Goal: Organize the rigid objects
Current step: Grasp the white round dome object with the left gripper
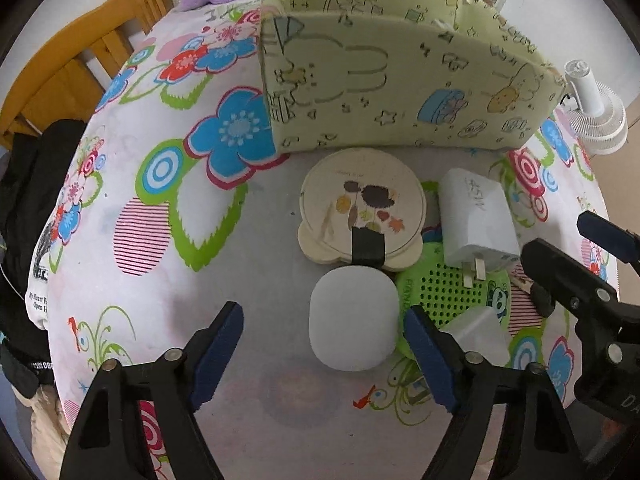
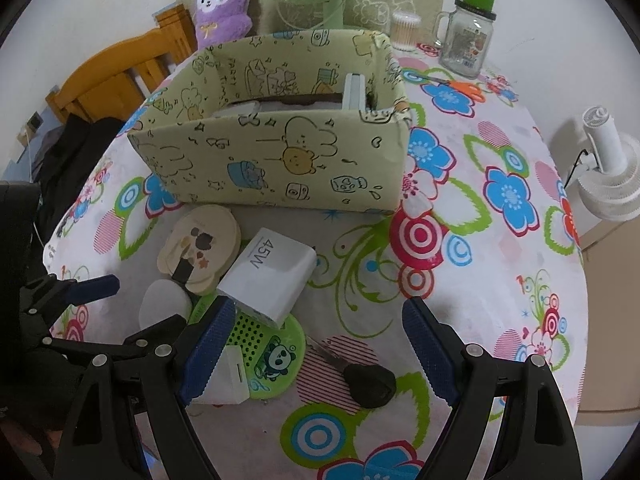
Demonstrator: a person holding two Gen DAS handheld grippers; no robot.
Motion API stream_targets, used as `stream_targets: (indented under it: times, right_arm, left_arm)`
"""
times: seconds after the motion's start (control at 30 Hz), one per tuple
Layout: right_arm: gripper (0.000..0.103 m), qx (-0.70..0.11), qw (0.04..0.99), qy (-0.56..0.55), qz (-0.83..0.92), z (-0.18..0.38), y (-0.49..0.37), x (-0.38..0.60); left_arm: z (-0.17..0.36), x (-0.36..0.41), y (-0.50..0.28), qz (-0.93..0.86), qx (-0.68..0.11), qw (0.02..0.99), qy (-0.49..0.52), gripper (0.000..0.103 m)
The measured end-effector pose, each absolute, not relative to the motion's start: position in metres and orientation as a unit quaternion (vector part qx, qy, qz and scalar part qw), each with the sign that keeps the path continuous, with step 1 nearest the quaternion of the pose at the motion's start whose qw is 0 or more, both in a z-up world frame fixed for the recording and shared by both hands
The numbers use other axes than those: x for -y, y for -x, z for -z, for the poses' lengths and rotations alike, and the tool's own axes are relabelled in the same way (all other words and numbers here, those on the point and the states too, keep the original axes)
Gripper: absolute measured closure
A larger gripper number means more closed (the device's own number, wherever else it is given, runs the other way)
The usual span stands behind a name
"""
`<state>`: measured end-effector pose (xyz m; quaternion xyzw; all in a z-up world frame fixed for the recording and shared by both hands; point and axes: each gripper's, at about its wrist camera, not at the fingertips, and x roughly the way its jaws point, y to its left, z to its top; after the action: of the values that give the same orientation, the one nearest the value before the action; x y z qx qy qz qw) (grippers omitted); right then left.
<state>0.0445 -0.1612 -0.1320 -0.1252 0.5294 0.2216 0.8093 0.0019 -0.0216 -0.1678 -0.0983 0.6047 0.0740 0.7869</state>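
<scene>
My left hand-held gripper [image 1: 324, 360] brackets the white rounded case [image 1: 352, 316], unclenched; my right hand-held gripper [image 2: 320, 356] (also released) straddles a black key [image 2: 366, 382], seen only from the right wrist.

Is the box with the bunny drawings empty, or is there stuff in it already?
Not empty. The right wrist view looks over the wall of the box and shows a few items already inside, one standing upright. What they are, I cannot tell.

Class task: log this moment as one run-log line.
left gripper open over white case | right gripper open above key | box behind
</scene>
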Motion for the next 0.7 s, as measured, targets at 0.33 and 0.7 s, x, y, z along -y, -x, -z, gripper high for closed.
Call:
stream_targets:
  times: [0.33,0.7]
  right_arm:
    - [0.015,-0.539,0.803,0.119,-0.226,0.144,-0.053,0.148]
    - [0.015,-0.558,0.794,0.095,-0.222,0.158,-0.062,0.132]
  left_arm:
    - [0.171,0.020,-0.003,-0.053,-0.605,0.785,0.123,0.048]
    - [0.167,0.009,-0.007,-0.063,-0.611,0.781,0.112,0.055]
